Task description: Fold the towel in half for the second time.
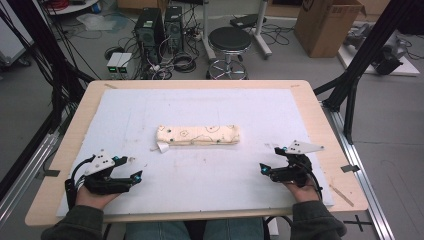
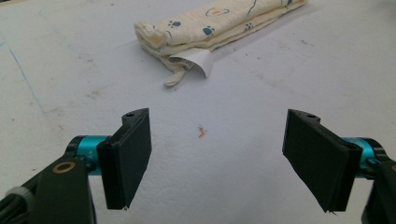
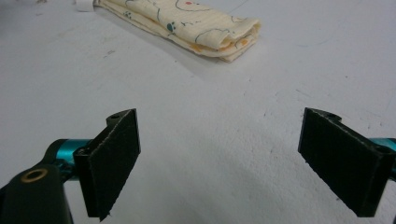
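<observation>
The high view looks forward and down from above the person's edge of the table, taking in the whole white mat and the floor beyond. Each gripper view sits low and close over the mat, facing away from the person between its own jaws. All three share the folded cloth at mat centre.

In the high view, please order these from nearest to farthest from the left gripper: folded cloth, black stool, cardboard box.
1. Folded cloth, at the table's middle, right of the left gripper.
2. Black stool, on the floor beyond the table.
3. Cardboard box, far right corner.
</observation>
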### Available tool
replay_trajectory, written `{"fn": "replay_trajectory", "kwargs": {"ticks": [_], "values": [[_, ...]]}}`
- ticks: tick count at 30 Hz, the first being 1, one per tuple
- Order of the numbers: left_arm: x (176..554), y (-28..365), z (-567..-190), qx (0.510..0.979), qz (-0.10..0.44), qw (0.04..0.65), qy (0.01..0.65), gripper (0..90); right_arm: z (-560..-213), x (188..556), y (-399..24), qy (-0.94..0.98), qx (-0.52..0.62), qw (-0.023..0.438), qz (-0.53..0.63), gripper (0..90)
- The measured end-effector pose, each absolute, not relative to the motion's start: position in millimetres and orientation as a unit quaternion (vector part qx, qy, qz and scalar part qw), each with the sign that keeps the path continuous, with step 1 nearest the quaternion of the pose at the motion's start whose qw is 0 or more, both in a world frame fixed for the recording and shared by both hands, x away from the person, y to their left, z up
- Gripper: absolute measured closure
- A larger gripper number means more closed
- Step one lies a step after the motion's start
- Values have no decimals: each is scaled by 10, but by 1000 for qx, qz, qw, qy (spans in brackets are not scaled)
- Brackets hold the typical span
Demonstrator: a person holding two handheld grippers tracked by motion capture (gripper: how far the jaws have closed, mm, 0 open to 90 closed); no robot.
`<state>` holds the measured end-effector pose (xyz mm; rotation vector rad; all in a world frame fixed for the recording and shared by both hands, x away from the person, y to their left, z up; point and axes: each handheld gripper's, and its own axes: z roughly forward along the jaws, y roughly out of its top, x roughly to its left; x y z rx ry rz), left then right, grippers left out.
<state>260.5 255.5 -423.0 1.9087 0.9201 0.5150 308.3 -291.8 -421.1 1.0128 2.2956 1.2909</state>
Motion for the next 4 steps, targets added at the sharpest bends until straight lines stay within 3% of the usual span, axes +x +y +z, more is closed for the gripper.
{"fn": "replay_trajectory", "kwargs": {"ticks": [4], "values": [[2616,2545,-4227,775,212,465,373,244,-4225,3084,-2898,805,351,157,452,122]]}}
